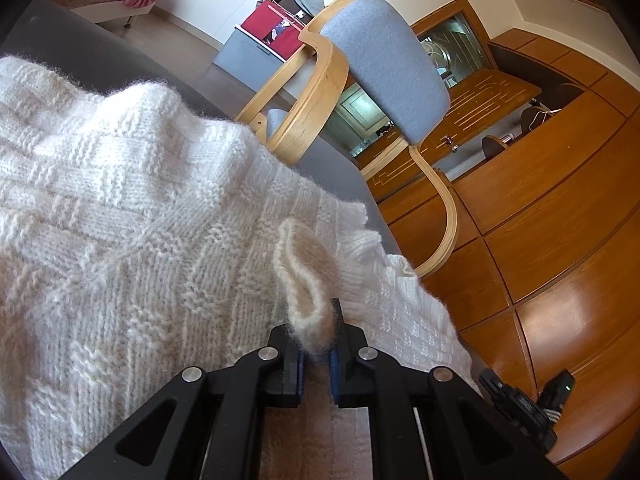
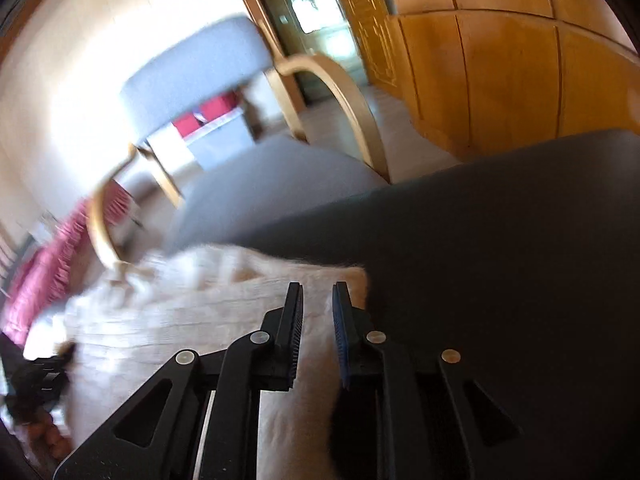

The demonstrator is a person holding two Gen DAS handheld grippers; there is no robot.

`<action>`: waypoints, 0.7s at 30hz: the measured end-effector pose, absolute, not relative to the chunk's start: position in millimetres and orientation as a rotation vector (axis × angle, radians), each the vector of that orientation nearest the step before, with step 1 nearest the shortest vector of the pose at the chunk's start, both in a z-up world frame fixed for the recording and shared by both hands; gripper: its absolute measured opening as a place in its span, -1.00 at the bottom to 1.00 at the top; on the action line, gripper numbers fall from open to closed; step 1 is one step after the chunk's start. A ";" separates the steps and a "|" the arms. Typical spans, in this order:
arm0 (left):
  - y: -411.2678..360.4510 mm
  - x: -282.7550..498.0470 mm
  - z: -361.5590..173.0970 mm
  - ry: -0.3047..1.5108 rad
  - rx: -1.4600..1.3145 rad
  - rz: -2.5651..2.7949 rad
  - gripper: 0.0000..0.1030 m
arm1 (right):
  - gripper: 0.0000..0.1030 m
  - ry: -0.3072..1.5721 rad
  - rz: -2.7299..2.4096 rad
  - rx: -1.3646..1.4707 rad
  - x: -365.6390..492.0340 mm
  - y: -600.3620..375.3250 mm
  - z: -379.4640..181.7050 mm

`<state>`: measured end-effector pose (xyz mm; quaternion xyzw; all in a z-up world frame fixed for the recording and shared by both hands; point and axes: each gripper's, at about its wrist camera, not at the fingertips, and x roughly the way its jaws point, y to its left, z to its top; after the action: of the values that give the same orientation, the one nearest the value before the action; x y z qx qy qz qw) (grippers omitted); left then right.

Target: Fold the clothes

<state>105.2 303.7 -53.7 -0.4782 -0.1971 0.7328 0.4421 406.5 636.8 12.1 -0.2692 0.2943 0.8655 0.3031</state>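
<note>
A cream cable-knit sweater (image 1: 132,208) lies spread over a dark grey table (image 1: 336,164). My left gripper (image 1: 316,330) is shut on a small upright fold of the knit (image 1: 304,280) near the ribbed edge. In the blurred right wrist view, the same sweater (image 2: 180,312) reaches in from the left, and its right edge runs under the right-hand finger. My right gripper (image 2: 318,300) has its jaws close together with white knit filling the narrow gap, and it seems to pinch that edge. To its right the grey table (image 2: 500,260) is bare.
A bentwood chair with a blue-grey cushion (image 1: 384,60) stands just beyond the table's far edge. Orange wooden cabinets (image 1: 560,220) line the right side. A red bag (image 1: 272,28) on a box sits at the back. A black device (image 1: 520,404) lies low at the right.
</note>
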 end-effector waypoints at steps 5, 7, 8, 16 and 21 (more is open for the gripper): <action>297.5 105.1 -52.0 -0.501 -1.188 1.816 -0.83 | -0.70 0.611 2.308 -0.879 415.5 601.1 11.1; 296.7 105.1 -51.9 -0.502 -1.189 1.816 -0.83 | -0.71 0.492 2.227 -0.986 414.2 594.4 -0.5; 296.5 105.0 -51.8 -0.502 -1.189 1.816 -0.83 | -0.72 0.488 2.217 -0.996 414.5 594.7 -1.9; 297.1 103.6 -52.3 -0.500 -1.188 1.817 -0.83 | -0.71 0.536 2.231 -0.922 411.3 596.5 16.3; 295.1 104.0 -51.1 -0.497 -1.183 1.830 -0.83 | -0.71 0.506 2.302 -0.926 363.2 596.5 25.9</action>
<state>104.0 295.1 -51.1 -0.4758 -0.2000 0.7361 0.4379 363.2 596.5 25.9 -0.3489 0.1906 0.8671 0.3001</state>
